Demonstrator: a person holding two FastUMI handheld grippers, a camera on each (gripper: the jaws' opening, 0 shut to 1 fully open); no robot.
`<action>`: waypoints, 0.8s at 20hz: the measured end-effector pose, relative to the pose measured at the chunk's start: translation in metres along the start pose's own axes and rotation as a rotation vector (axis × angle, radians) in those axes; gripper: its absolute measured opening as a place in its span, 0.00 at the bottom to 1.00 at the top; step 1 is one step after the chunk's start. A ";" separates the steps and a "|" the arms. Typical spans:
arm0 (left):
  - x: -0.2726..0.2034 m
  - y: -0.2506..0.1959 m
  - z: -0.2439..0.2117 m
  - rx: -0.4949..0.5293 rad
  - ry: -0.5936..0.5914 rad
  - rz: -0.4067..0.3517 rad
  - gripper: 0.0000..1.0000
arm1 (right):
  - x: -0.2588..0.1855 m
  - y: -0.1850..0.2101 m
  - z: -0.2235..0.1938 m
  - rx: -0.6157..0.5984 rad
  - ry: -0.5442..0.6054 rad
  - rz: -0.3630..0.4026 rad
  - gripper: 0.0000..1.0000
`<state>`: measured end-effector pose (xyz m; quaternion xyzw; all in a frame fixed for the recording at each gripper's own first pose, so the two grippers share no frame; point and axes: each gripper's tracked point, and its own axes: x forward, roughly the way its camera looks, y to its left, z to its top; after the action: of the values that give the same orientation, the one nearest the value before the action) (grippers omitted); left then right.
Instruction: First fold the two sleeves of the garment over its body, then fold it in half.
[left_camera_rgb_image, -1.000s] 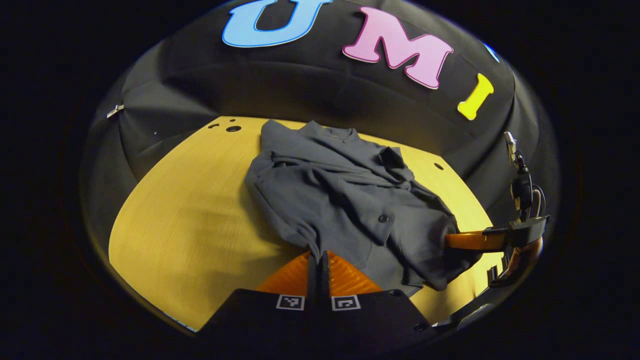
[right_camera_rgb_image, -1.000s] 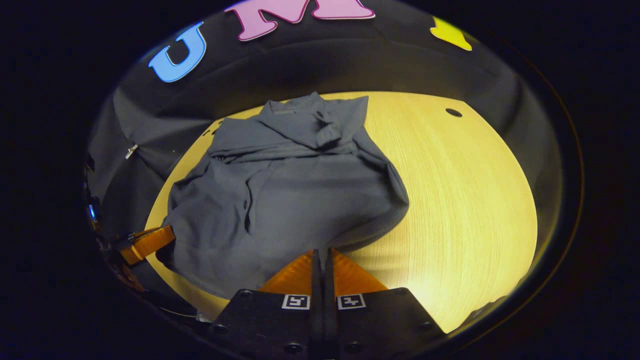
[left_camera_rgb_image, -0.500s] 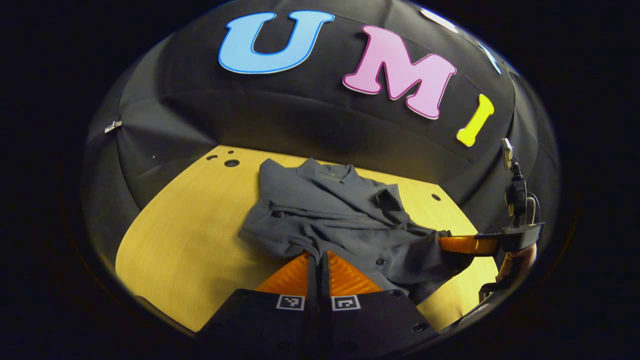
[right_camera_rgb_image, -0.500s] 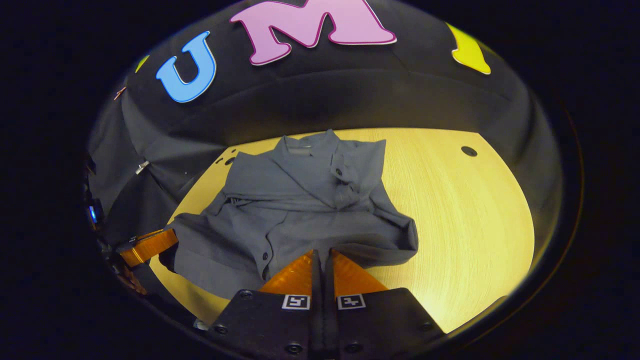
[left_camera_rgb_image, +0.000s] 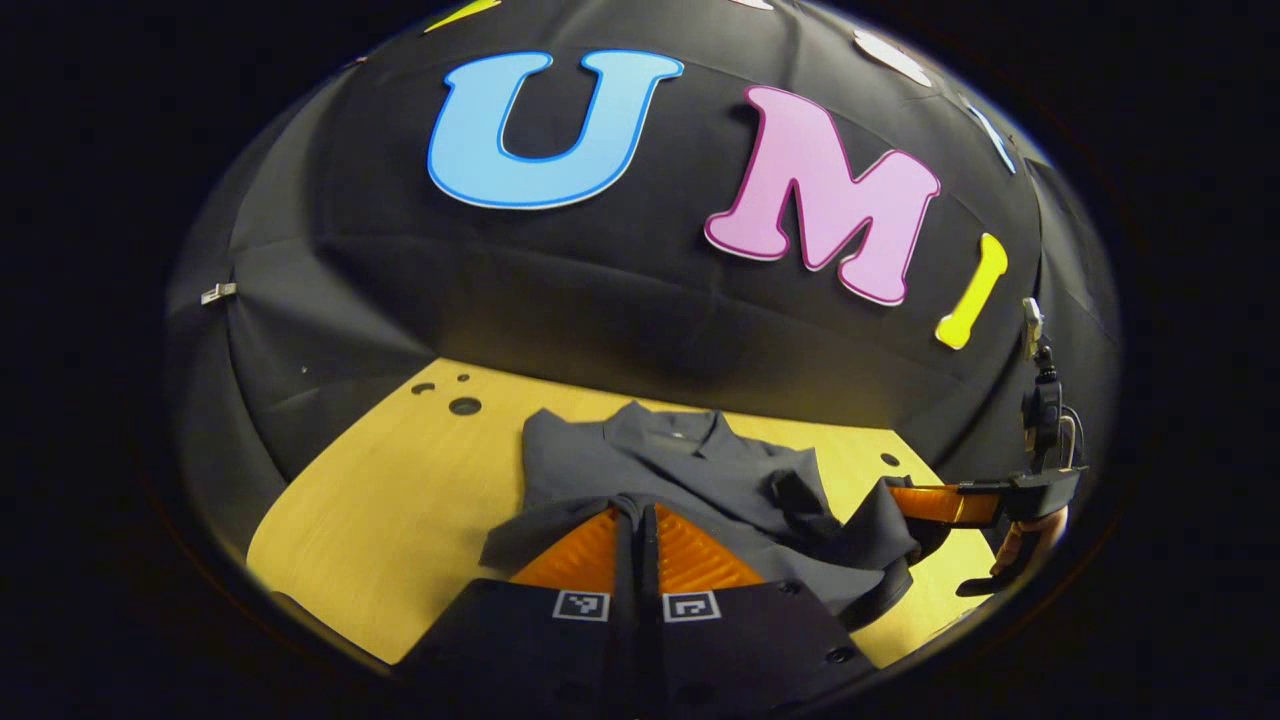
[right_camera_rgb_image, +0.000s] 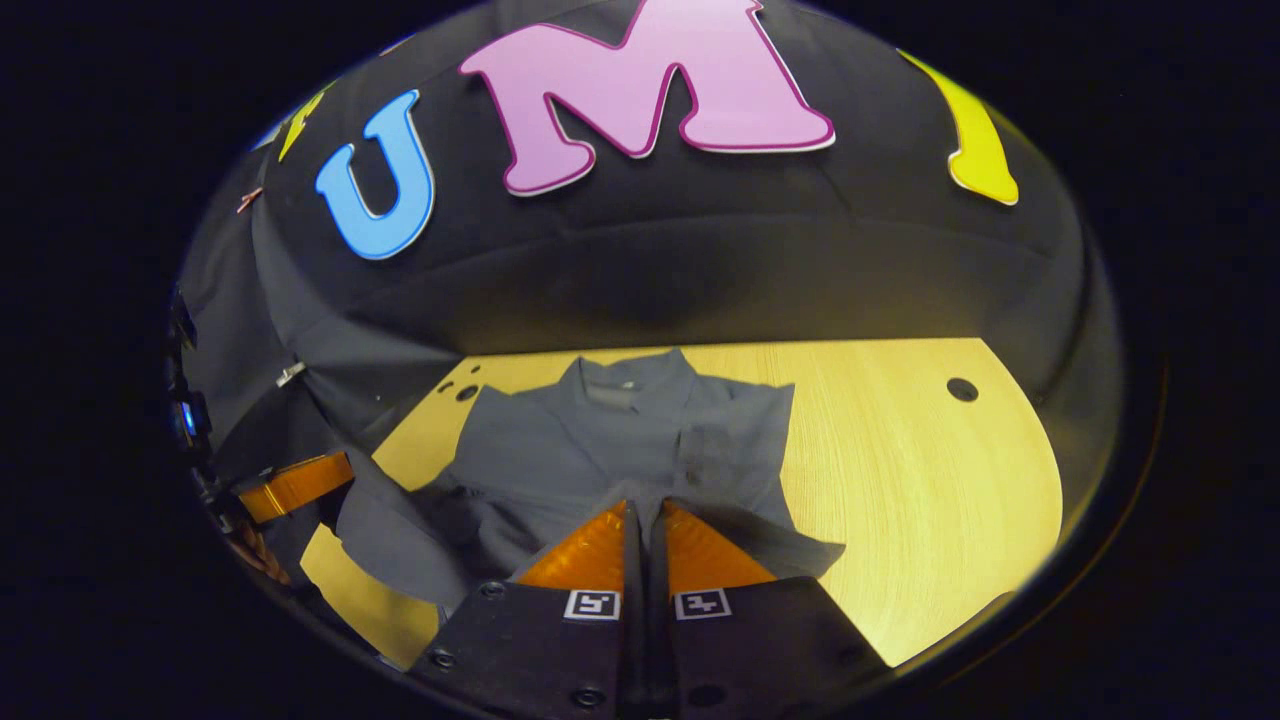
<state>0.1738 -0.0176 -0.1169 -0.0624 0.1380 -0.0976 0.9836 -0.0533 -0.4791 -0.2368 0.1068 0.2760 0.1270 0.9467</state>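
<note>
Both the left gripper (left_camera_rgb_image: 636, 512) and right gripper (right_camera_rgb_image: 640, 512), clamped on the garment's (right_camera_rgb_image: 620, 440) hem, have carried it toward the collar (right_camera_rgb_image: 610, 385), so the half-fold looks nearly done.

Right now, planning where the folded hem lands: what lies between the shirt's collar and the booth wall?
In the right gripper view, only a bare strip of wooden table separates the grey shirt's collar from the black cloth wall.

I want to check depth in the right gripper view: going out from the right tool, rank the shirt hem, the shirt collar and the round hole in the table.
1. Shirt hem, pinched at the right tool.
2. Shirt collar, straight ahead, mid-table.
3. Round hole, far right of the table.
</note>
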 end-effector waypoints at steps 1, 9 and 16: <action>0.009 0.001 0.008 -0.021 -0.015 -0.004 0.05 | 0.007 -0.002 0.011 0.001 -0.022 -0.002 0.05; 0.087 0.029 0.061 -0.008 -0.101 0.037 0.05 | 0.065 -0.010 0.073 -0.014 -0.158 -0.022 0.05; 0.167 0.047 0.077 0.055 -0.119 0.041 0.05 | 0.119 -0.037 0.106 -0.010 -0.222 -0.076 0.05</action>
<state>0.3612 0.0008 -0.0940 -0.0384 0.0777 -0.0775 0.9932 0.1094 -0.4924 -0.2183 0.1051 0.1729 0.0800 0.9761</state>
